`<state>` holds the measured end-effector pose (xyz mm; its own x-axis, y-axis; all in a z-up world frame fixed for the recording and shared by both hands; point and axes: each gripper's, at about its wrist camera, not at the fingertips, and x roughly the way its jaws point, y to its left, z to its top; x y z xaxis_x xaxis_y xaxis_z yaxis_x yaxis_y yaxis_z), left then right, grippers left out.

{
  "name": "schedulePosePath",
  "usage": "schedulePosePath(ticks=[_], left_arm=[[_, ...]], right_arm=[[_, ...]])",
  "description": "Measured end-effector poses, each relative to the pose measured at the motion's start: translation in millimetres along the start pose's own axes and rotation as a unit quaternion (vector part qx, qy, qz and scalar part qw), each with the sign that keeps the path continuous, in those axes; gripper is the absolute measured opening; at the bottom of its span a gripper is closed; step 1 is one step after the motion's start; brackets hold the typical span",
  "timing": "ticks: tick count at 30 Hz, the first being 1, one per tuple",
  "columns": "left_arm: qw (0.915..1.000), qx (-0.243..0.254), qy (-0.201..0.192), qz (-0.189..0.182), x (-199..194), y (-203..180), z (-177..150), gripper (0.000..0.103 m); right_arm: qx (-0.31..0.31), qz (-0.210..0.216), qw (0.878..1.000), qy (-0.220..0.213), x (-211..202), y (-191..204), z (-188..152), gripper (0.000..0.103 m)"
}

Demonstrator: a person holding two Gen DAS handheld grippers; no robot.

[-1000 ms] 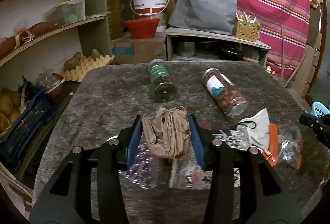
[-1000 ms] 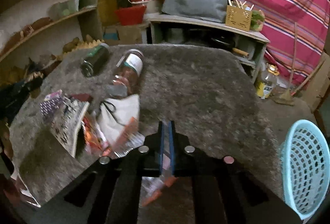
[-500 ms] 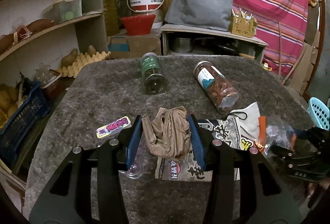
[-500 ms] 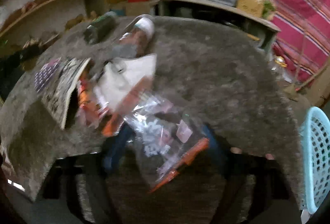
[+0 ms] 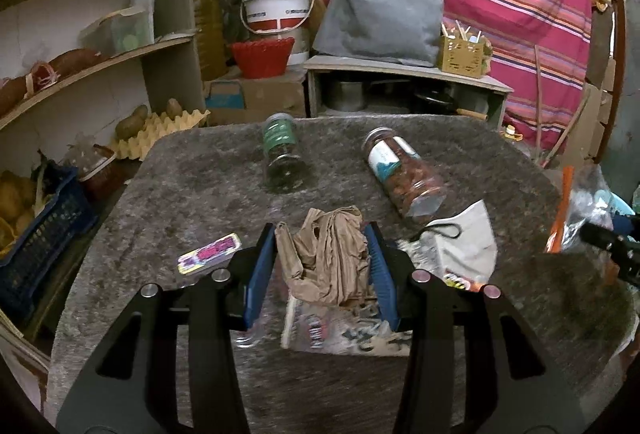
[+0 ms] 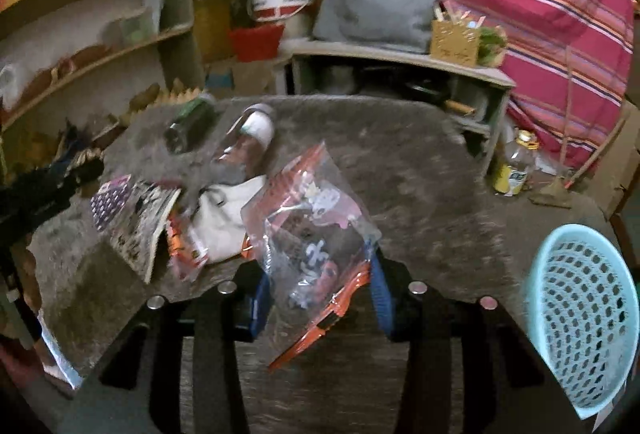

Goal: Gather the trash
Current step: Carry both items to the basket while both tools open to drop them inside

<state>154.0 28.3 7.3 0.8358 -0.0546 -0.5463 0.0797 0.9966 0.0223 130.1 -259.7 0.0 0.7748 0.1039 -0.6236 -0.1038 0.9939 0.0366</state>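
Observation:
My left gripper (image 5: 321,230) is shut on a crumpled brown plastic bag (image 5: 328,262) and holds it just above the grey felt table (image 5: 200,194). My right gripper (image 6: 318,270) has a clear plastic bag with orange edges (image 6: 312,218) between its blue pads. Its jaws are closing and the pads press the bag's sides. In the left wrist view that clear bag (image 5: 576,210) hangs off the table at the far right, in front of the right gripper (image 5: 612,242). A light blue basket (image 6: 584,318) stands low beside the table's right edge.
Two jars lie on the table: a green-labelled one (image 5: 282,154) and a nut-filled one (image 5: 404,174). A white face mask (image 5: 464,242), a printed packet (image 5: 340,330) and a pink wrapper (image 5: 210,258) lie near me. Shelves and a blue crate (image 5: 36,246) are left.
My right gripper opened from fully shut, took the clear orange-edged bag between its jaws and raised it off the table. My left gripper drew back slightly with the brown bag.

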Motion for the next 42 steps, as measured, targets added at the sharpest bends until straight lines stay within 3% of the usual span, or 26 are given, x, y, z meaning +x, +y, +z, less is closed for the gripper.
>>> schedulePosePath(ticks=[10,17,25,30,38,41,42], left_arm=[[0.9986,0.027,-0.034,-0.031,-6,-69,25,0.044],[0.9938,0.061,-0.038,-0.086,1,-158,30,0.044],[0.979,0.095,-0.021,-0.179,13,-288,11,0.044],[0.9664,0.134,-0.016,-0.219,10,-361,-6,0.044],[0.9524,0.162,0.001,-0.258,18,-429,-12,0.045],[0.9495,0.167,0.011,-0.266,18,-437,-9,0.056],[0.9494,0.168,0.012,-0.265,18,-439,-8,0.066]], right_arm=[[0.028,-0.07,0.997,-0.033,-38,-70,8,0.042],[0.088,-0.143,0.985,-0.028,-64,-164,-12,0.042],[0.129,-0.219,0.967,0.0,-78,-242,-53,0.042],[0.158,-0.23,0.96,-0.005,-88,-266,-64,0.043],[0.196,-0.247,0.949,-0.006,-100,-298,-86,0.043],[0.21,-0.246,0.946,-0.006,-104,-308,-92,0.043],[0.214,-0.245,0.946,-0.006,-104,-308,-93,0.043]])
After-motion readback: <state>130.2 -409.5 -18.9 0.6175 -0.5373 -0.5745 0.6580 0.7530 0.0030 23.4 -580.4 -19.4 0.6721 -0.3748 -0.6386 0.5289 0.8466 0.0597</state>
